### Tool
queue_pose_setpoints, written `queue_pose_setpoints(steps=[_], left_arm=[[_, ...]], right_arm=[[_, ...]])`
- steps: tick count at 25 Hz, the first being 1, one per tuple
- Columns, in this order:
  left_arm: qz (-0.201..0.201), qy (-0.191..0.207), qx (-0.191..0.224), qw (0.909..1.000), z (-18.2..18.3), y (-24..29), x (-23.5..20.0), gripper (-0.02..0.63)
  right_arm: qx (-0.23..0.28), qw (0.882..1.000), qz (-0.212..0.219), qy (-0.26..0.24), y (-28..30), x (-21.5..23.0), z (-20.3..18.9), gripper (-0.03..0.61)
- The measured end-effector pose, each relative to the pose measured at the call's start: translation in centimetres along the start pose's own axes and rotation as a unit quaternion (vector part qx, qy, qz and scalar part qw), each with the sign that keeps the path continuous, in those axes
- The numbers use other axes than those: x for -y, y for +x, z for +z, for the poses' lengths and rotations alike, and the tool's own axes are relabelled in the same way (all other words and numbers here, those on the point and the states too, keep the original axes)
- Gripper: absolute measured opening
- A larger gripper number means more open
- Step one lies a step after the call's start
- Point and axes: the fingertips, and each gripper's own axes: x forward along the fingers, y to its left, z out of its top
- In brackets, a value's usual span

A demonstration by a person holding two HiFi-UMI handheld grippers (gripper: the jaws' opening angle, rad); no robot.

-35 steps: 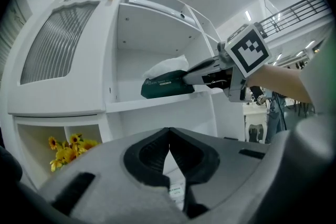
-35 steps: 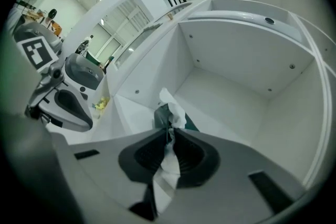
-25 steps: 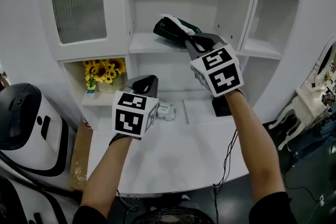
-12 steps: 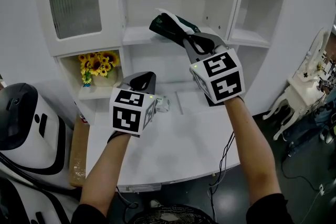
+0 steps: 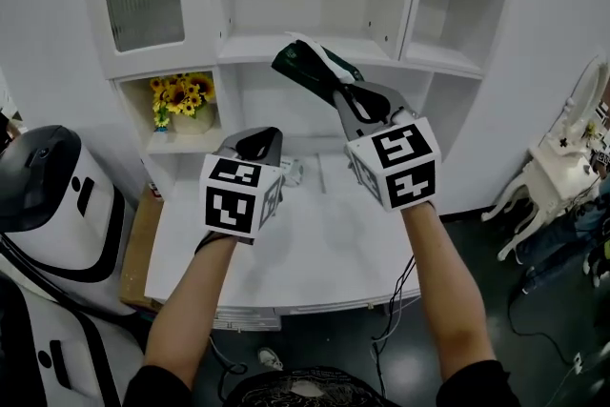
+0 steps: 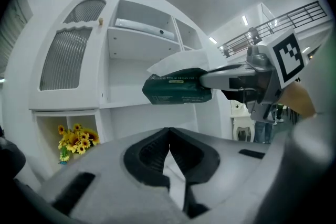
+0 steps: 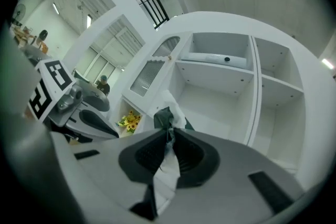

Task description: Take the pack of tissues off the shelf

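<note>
Left gripper point(image 5: 261, 144): pale grey shell, black pointed jaws, white marker cube point(image 5: 238, 197) with black square codes on its faces. Right gripper point(image 5: 345, 91): same build, grey neck with a loop-shaped opening, second white cube point(image 5: 398, 165) showing two black-on-white codes. Along the left jaws: dull grey moulded body, dark ribbed pads point(image 6: 153, 155) in a rounded black recess, dark rectangular slot point(image 6: 72, 186) at the side. Same on the right: ribbed right pads point(image 7: 149, 155), right slot point(image 7: 266, 182). Forearms bare. Short black left sleeve point(image 5: 157, 388) and right sleeve point(image 5: 488, 384) at near edge.
</note>
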Motion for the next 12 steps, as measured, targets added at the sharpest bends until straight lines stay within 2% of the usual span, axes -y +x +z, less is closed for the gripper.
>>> queue_pose_setpoints(steps=[12], left_arm=[[0.048,-0.008,-0.009,0.9988,-0.4,-2.8,5.9,0.009]], right_arm=[[0.007,0.997,0.046,0.065,-5.9,-1.4,-4.4,0.035]])
